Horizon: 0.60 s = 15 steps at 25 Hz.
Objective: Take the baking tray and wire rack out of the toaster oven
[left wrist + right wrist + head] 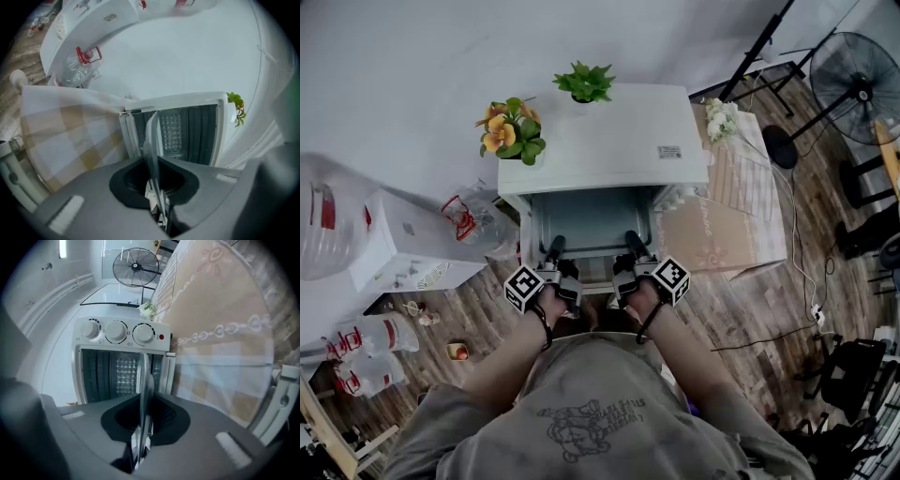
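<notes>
In front of the toaster oven (609, 141), one baking tray (591, 220) sticks out of the open cavity, level and partly drawn out. Two grippers hold its near edge. The left gripper (555, 246) is clamped on the tray's left part and the right gripper (633, 242) on its right part, side by side and near each other.

In the left gripper view the tray (152, 140) shows edge-on as one thin metal sheet running from the oven mouth (187, 131) into the left gripper (154, 164), whose jaws are pressed against it on both sides. The right gripper view shows the same. The sheet (144, 371) passes between the jaws of the right gripper (144, 401), which are tight on it.

On the oven's control panel are three knobs (116, 331) in a row, with one red lamp (161, 337) next to the last of them. At the back of the cavity is one patch with a grid pattern (124, 373); I cannot tell whether it is the wire rack.

On top of the oven stand two potted plants, one with orange flowers (511, 129) and one all green (585, 82). To the right of the oven a checked cloth (741, 187) hangs over a table, with one bunch of white flowers (722, 117) on it. Beyond that stands one pedestal fan (853, 75).
</notes>
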Each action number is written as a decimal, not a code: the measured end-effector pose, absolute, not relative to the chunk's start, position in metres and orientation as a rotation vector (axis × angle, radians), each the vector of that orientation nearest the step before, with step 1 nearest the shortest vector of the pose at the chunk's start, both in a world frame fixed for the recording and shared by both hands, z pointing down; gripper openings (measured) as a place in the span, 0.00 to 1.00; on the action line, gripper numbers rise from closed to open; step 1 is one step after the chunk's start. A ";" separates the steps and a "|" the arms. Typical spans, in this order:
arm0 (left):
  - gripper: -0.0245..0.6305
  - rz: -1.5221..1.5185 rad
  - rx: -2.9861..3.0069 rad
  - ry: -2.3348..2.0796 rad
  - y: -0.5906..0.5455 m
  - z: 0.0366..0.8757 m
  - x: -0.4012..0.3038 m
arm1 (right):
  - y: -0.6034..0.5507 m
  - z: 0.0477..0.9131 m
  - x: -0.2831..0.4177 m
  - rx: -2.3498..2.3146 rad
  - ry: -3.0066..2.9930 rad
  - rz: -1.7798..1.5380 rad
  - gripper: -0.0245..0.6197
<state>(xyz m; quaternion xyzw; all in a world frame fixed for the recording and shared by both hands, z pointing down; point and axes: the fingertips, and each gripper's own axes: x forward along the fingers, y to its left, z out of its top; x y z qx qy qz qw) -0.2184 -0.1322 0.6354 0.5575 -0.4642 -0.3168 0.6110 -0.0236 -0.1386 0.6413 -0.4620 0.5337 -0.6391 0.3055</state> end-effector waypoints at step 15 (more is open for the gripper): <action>0.08 -0.674 1.307 -1.013 -0.076 0.618 -0.214 | -0.075 0.631 -0.023 -1.224 1.371 -1.738 0.11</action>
